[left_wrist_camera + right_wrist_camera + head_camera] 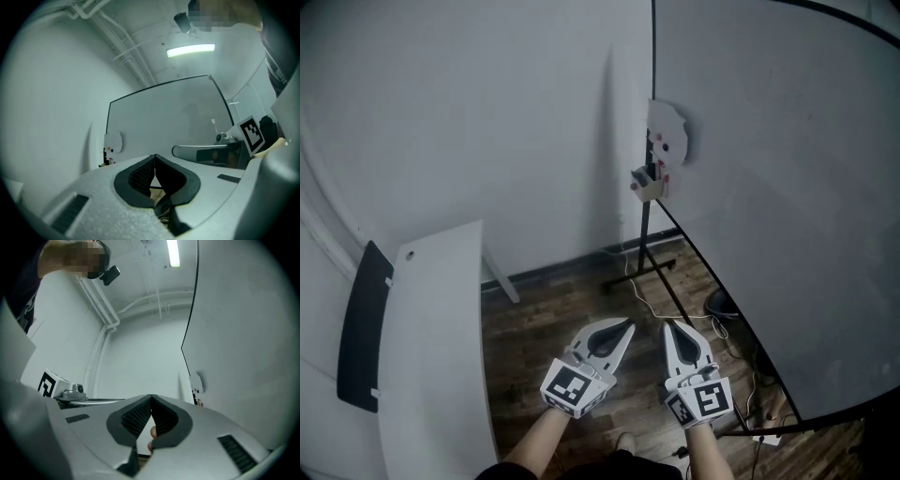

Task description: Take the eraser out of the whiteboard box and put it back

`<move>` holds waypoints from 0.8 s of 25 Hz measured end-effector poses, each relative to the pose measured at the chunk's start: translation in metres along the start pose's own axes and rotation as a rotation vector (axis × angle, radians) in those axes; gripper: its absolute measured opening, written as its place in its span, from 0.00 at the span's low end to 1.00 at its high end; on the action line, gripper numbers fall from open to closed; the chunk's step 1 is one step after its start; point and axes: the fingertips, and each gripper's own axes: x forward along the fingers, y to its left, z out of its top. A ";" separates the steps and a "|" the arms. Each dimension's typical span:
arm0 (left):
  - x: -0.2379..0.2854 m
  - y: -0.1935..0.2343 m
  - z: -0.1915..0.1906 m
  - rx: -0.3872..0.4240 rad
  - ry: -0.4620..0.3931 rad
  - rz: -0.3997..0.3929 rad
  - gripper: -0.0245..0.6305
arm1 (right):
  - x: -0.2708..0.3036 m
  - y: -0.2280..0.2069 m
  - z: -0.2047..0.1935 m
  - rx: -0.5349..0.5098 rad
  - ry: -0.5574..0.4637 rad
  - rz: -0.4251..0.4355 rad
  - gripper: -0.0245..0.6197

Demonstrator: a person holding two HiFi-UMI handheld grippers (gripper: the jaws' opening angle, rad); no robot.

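Currently approach stage, by my judgement.

- Left tool [626, 325]: jaws together, nothing held.
- Right tool [669, 325]: tips meeting, empty.
- Both tools low over floor [553, 305], well apart from whiteboard [787, 187].
- Box [644, 184]: small, tan, hanging at board's near edge. Contents too small to tell.
- Eraser not made out; I presume it is inside box.
- White cut-out shape [667, 133] on board just above box.
- Advice: bring one tool level with box mouth, part jaws before arrival, enter from above, avoid knocking box loose.

left gripper [628, 324] | right gripper [667, 324] | white shells | black-lined jaws | marker cubes [572, 386]
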 end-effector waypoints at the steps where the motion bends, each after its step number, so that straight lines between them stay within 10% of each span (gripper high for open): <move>1: 0.006 0.004 0.000 0.003 0.000 0.005 0.04 | 0.005 -0.006 -0.001 0.004 -0.002 0.003 0.04; 20: 0.095 0.113 -0.031 0.007 0.015 -0.010 0.04 | 0.130 -0.068 -0.034 0.016 0.008 -0.002 0.04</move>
